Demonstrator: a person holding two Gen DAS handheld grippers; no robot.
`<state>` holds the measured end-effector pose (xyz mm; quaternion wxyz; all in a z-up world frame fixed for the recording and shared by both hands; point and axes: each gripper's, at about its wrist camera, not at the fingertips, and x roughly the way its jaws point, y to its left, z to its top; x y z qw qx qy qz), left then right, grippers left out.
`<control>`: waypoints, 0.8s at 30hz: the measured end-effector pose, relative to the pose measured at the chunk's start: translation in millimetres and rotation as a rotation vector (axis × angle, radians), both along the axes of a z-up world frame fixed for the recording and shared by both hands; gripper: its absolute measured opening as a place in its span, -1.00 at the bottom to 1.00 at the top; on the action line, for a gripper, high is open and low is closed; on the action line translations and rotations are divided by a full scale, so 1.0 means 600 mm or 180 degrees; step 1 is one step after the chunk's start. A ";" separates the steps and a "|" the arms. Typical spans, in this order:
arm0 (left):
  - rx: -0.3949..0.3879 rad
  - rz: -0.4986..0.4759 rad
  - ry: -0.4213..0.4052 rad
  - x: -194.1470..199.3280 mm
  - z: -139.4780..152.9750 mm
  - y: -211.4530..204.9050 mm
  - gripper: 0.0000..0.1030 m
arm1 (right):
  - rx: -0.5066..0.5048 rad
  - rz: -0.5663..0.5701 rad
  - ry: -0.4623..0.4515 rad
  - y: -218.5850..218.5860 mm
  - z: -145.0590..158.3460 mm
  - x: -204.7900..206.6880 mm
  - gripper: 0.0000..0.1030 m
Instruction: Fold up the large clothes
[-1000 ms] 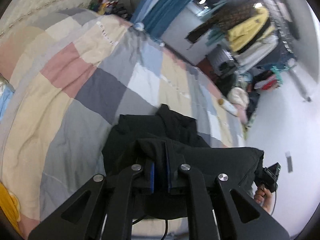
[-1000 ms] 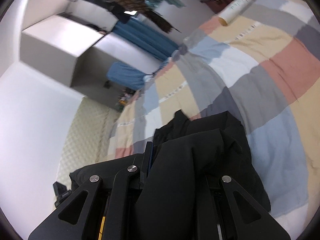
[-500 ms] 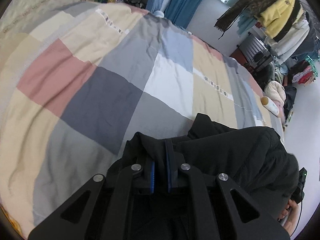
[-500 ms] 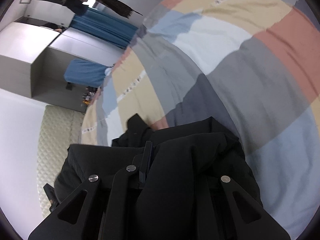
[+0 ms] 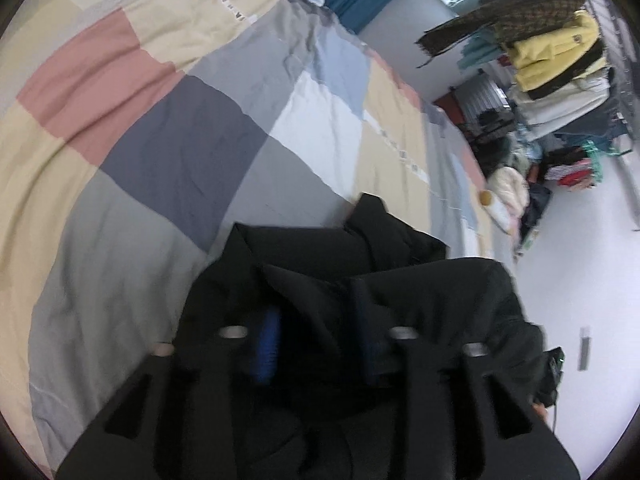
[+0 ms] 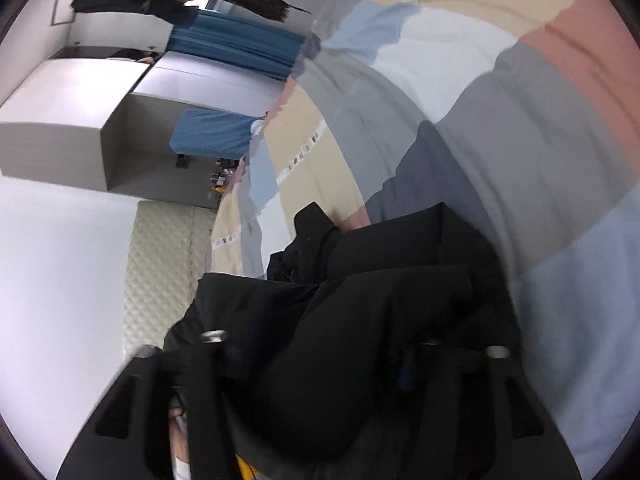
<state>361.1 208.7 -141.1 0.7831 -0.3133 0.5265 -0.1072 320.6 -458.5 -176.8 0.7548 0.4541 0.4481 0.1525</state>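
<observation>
I have just let go on both sides: the left hand-held gripper (image 5: pixel 316 344) has been opening, its blue pads (image 5: pixel 266 344) now spread apart with a ridge of the black jacket (image 5: pixel 400 280) loose between them. The right hand-held gripper (image 6: pixel 316 360) has been opening too, cloth lying slack across its jaws. The jacket sits bunched on the near part of the patchwork bed (image 5: pixel 180 152). I judge this fold laid down; smoothing comes next.
</observation>
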 end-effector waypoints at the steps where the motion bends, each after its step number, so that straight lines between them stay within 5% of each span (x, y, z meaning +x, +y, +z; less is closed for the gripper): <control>1: -0.0015 -0.0019 -0.0040 -0.010 0.009 0.001 0.36 | -0.0112 -0.0009 -0.0036 -0.004 0.019 -0.015 0.37; 7: 0.0763 -0.0062 -0.0984 -0.118 0.142 -0.020 0.55 | -0.1272 -0.0118 -0.0571 0.025 0.167 -0.090 0.47; 11: 0.0937 -0.0282 -0.1444 -0.175 0.166 -0.101 0.57 | -0.1830 -0.0086 -0.1138 0.128 0.219 -0.136 0.52; 18: 0.1176 -0.0688 -0.1334 -0.152 0.060 -0.262 0.57 | -0.2069 0.0334 -0.1311 0.328 0.120 -0.148 0.52; 24: 0.1508 -0.0552 -0.1295 -0.100 0.004 -0.288 0.57 | -0.2575 0.0491 -0.1328 0.409 0.024 -0.119 0.62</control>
